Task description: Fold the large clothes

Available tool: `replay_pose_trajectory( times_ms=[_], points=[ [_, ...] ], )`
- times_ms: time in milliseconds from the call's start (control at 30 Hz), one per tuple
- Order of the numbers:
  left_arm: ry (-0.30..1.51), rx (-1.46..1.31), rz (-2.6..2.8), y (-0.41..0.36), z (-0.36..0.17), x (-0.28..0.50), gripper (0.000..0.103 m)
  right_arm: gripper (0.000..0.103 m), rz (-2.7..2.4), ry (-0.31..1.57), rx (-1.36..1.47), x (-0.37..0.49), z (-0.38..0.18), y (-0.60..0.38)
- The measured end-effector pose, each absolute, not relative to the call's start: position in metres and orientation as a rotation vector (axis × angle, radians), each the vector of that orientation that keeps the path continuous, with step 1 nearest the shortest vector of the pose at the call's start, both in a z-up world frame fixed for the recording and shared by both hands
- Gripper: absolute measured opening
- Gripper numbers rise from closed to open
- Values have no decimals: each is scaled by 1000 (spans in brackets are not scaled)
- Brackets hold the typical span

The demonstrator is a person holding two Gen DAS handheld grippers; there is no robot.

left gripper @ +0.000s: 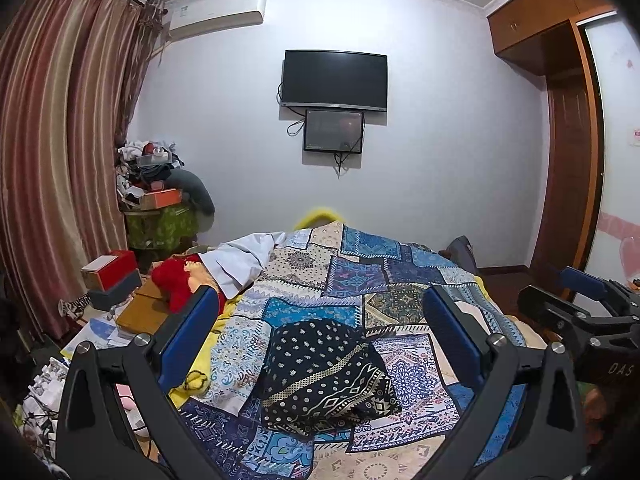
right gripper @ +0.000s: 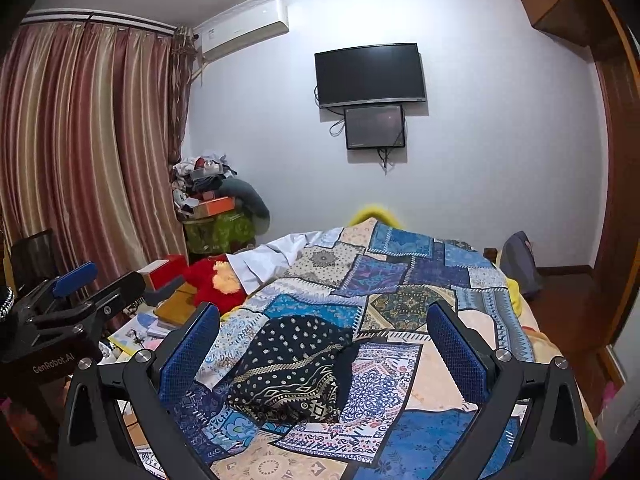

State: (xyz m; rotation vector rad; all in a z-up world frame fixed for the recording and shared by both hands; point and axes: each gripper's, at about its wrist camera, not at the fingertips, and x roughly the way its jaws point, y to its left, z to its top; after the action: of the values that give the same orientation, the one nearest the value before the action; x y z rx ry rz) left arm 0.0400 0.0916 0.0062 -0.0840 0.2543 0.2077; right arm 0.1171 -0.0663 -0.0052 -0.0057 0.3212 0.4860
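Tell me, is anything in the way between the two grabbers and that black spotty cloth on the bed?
Nothing visible is. The black patterned garment lies folded on the patchwork bedspread. The left gripper and the right gripper are both open above it, with only air between. The red plush toy sits off to the side.

Left gripper [left gripper: 316,328] and right gripper [right gripper: 324,332] hover side by side (jaws spread wide, holding nothing).

Ahead of me a dark television [left gripper: 334,80] hangs on the wall with a smaller screen [left gripper: 333,131] just under it. Air conditioner [left gripper: 218,12] up left, striped curtains [left gripper: 60,140] beside it, a red plush toy [left gripper: 176,280] left of the bed, wooden wardrobe [left gripper: 560,80] right.
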Motion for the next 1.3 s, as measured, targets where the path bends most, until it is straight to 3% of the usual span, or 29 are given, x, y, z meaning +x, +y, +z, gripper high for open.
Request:
replay_pose_trajectory(
  times_ms=[1300],
  points=[
    [259,-54,110,90,10,41,103,103,466,308,14,116,1,-71]
  ],
)
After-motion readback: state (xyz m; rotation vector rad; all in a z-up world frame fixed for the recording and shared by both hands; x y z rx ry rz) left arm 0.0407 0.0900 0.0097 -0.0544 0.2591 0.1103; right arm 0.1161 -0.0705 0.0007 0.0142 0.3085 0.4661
